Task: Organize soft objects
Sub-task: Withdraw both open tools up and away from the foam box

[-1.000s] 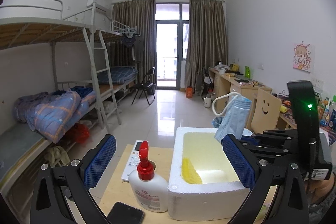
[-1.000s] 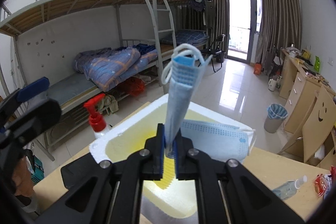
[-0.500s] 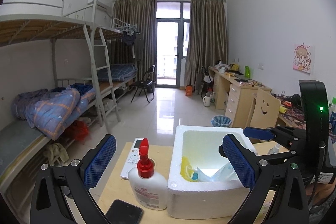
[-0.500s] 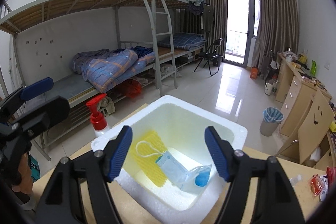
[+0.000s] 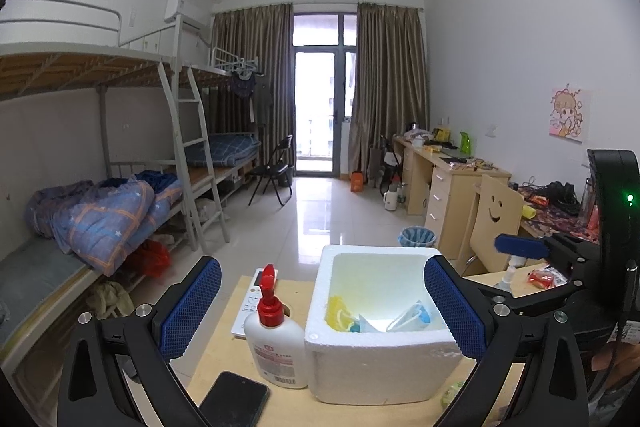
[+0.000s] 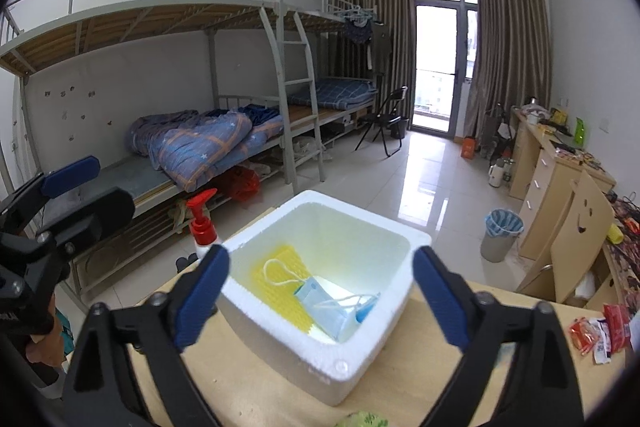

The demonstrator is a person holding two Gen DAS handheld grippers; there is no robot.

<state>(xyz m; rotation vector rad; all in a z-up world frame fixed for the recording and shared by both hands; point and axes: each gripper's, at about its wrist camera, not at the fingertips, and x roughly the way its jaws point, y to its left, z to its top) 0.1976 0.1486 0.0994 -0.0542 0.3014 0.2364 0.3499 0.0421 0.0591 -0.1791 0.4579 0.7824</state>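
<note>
Your right gripper (image 6: 320, 291) hangs wide open and empty above the foam box (image 6: 340, 363); drop carelessly and a finger could clip the rim, tipping out the masks (image 6: 332, 307) below.

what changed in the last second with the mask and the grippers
The right gripper let go of the blue face mask, opened wide and drew back; the mask dropped into the white foam box, onto the yellow pad. The left gripper stayed open, and the red-capped bottle and box stayed put.
</note>
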